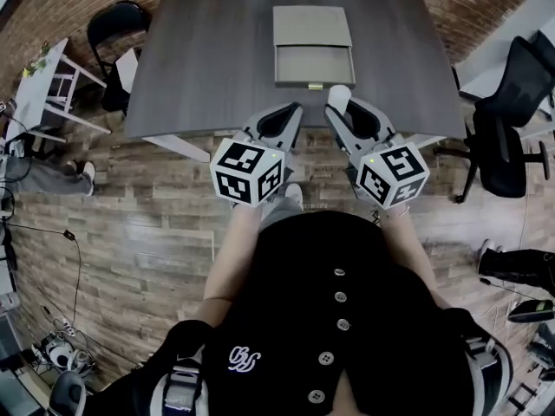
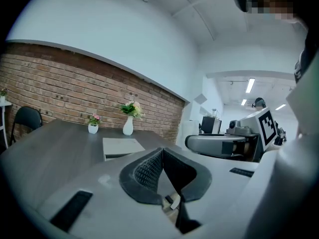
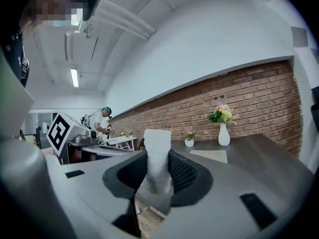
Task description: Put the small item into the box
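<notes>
The right gripper [image 3: 157,158] is clamping down on the small white item [image 3: 157,136], holding it upright over the table [image 1: 208,59], just near the closest end of the grey box [image 1: 313,26]. The left gripper [image 2: 162,156] is hanging beside it, pinched together with nothing in it.

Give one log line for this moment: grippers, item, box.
left gripper: shut, empty | right gripper: shut on item | box: on table, item outside

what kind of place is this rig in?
Probably an office meeting room, perhaps in a lab: a large dark table with an office chair beside it, a brick wall, and flower vases on the table.
</notes>
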The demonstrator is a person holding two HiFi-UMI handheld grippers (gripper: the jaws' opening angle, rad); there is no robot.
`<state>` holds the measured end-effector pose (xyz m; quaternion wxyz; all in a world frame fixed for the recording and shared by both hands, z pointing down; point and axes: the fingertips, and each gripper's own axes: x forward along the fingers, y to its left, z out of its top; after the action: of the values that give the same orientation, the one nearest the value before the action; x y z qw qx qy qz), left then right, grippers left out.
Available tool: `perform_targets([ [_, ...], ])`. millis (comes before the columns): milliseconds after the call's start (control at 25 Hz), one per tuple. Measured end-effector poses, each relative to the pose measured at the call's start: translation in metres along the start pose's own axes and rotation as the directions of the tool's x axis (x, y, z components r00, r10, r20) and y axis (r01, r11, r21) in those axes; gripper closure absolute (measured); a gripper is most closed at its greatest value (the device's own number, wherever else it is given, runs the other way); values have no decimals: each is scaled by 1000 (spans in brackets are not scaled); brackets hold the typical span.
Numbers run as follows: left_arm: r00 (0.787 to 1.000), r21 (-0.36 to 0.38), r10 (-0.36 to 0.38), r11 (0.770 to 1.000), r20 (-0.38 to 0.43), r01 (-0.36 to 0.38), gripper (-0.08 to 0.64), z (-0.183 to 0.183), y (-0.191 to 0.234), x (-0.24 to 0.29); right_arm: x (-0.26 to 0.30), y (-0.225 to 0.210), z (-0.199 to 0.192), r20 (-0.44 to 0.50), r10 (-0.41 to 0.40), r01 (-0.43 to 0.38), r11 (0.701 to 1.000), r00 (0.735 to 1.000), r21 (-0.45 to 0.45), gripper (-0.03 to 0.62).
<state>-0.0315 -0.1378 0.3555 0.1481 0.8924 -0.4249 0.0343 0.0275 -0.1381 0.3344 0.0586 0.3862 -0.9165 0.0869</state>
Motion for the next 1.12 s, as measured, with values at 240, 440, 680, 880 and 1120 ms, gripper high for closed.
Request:
perform_targets([
  [240,1000,31,0,1000,18,0,546,29,46,34,56,-27,16,6,0,0,1000,1000,-4,459],
  [440,1000,14,2,1000,5,-2,546,26,65,55,79,-53,11,-16,-11,12,1000,1000,22,459],
  [680,998,-4,40,999,-40,-41,546,19,78,66,94,-67,8,-58,27,-26,999,998,28,459],
  [880,997,-26,61,998,-54,-62,546,20,82,80,102,-77,6,-98,70,-68,997,993,25,459],
  [1120,995,-44,78,996,-66,-81,546,17,86,92,110,-89,0,-127,100,-97,995,987,33,459],
])
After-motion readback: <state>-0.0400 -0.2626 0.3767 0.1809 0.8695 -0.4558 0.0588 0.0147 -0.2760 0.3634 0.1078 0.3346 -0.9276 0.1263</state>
